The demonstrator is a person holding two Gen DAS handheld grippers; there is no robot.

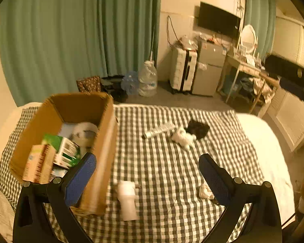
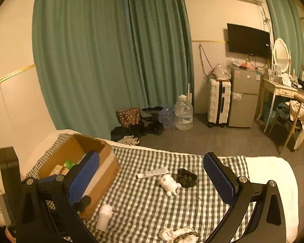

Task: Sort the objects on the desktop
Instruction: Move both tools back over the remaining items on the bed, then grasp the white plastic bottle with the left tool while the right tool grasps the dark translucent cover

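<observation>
White cup [image 1: 127, 199] lies at lower centre, beside the box [image 1: 103, 162], between the spread, empty fingers of the left claw [image 1: 147, 169], the nearer one. Right claw [image 2: 152, 174] also gapes empty.

printed cartons [image 1: 65, 151] in box — lettering blurred, nothing legible

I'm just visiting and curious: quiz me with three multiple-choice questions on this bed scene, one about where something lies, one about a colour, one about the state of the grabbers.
1. Where does the silver tube lie?
A. in the cardboard box
B. on the checked cloth
C. on the floor

2. What colour are the gripper pads?
A. blue
B. red
C. white

3. How do both grippers stand?
A. shut on the white bottle
B. shut, empty
C. open, empty

Answers: 1 B, it rests on the cloth beside the white plush toy. 2 A, all visible pads are blue. 3 C, the left gripper and right gripper have jaws wide apart, holding nothing.
</observation>
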